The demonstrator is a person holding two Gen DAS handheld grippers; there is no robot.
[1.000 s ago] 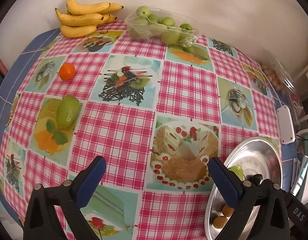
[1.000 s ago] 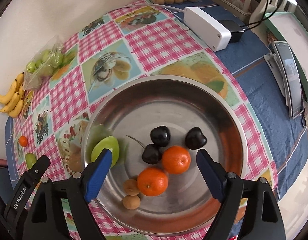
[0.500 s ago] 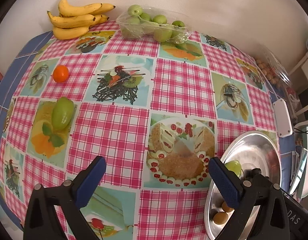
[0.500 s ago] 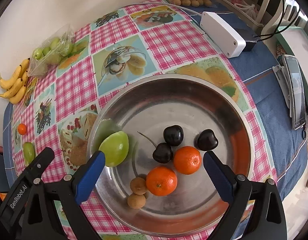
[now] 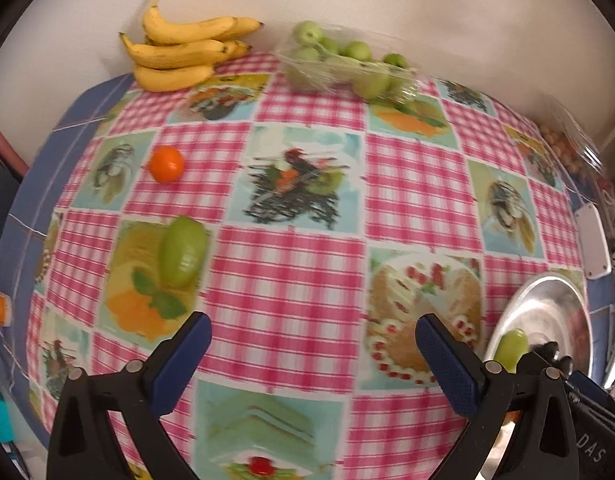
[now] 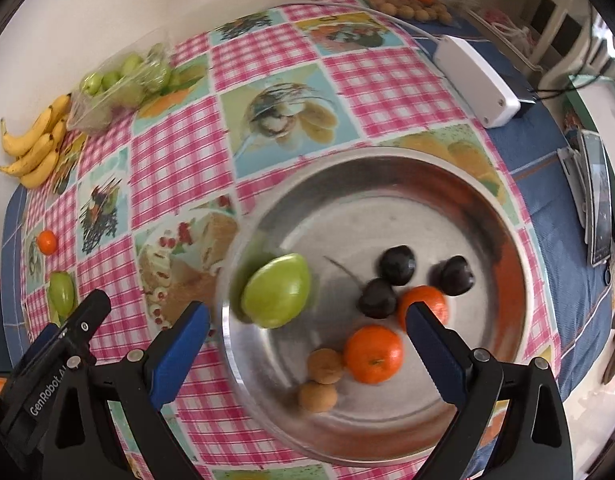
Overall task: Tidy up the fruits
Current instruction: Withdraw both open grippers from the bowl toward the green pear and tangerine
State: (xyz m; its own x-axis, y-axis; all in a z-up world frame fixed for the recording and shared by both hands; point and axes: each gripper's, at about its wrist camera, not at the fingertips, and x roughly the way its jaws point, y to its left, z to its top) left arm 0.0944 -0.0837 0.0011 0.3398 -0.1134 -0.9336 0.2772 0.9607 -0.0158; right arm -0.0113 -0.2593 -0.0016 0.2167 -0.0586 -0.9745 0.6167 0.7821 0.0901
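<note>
Sorting status: we have both grippers spread wide, nothing held.
Left gripper [image 5: 312, 354]: hovers over the tablecloth [image 5: 291, 272]; green mango [image 5: 183, 251] and loose orange [image 5: 167, 164] lie well left of the bowl [image 6: 503, 216].
Right gripper [image 6: 307, 344]: over the bowl.
Risk: we judge the mango could roll off the nearby edge if nudged.
Right view only: bowl contents, another mango [image 6: 277, 296], cherries [image 6: 397, 265].

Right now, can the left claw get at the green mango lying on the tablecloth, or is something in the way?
Probably yes. The left claw is open and empty, and the green mango lies alone ahead, on its left. Only bare tablecloth lies between them; the nearest fruit, a tangerine, sits well apart.
</note>
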